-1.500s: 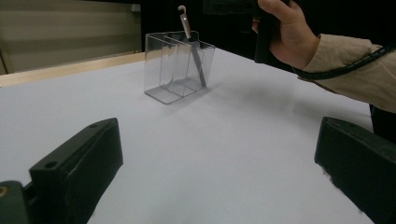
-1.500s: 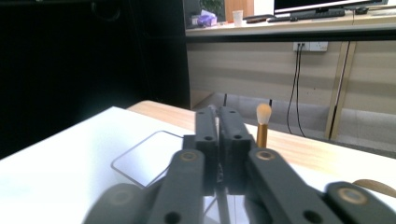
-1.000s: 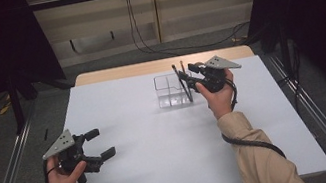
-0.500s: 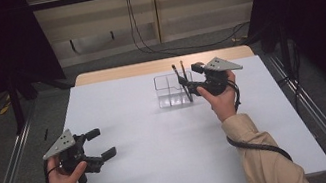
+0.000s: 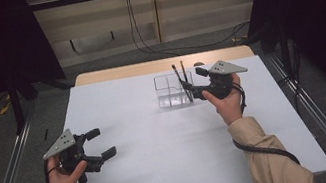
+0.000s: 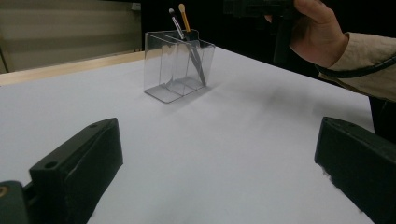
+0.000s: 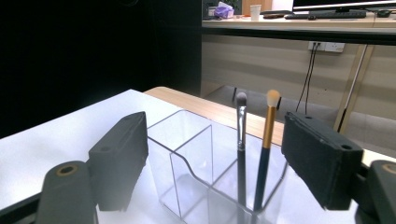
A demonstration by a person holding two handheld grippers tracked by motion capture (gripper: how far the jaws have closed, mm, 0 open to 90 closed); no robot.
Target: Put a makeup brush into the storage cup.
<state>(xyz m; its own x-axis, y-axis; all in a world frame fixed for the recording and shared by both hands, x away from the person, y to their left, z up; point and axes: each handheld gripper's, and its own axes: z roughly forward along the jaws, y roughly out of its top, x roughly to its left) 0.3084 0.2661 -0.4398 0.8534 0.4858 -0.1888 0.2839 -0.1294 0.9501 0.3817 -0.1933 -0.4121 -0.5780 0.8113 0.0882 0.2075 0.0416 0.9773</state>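
Note:
A clear acrylic organizer (image 5: 169, 92) with several compartments stands at the far middle of the white table (image 5: 163, 162). Two makeup brushes lean upright in its right end compartment: a black one with a grey tip (image 5: 178, 77) and one with a gold ferrule (image 5: 184, 73). My right gripper (image 5: 193, 81) hovers just right of the organizer, open, holding nothing. In the right gripper view the organizer (image 7: 191, 154), the grey-tipped brush (image 7: 241, 140) and the gold brush (image 7: 267, 135) stand between the wide jaws. My left gripper (image 5: 100, 143) rests open at the near left, facing the organizer (image 6: 177, 70).
A wooden strip (image 5: 112, 74) runs along the table's far edge. Metal rails (image 5: 317, 115) flank both sides. The person's right hand (image 6: 317, 32) shows at the top right of the left gripper view. Bare tabletop lies between the two grippers.
My right gripper has drawn back slightly to the right and nearer, away from the organizer. The brushes stay in the organizer. The left gripper has not moved.

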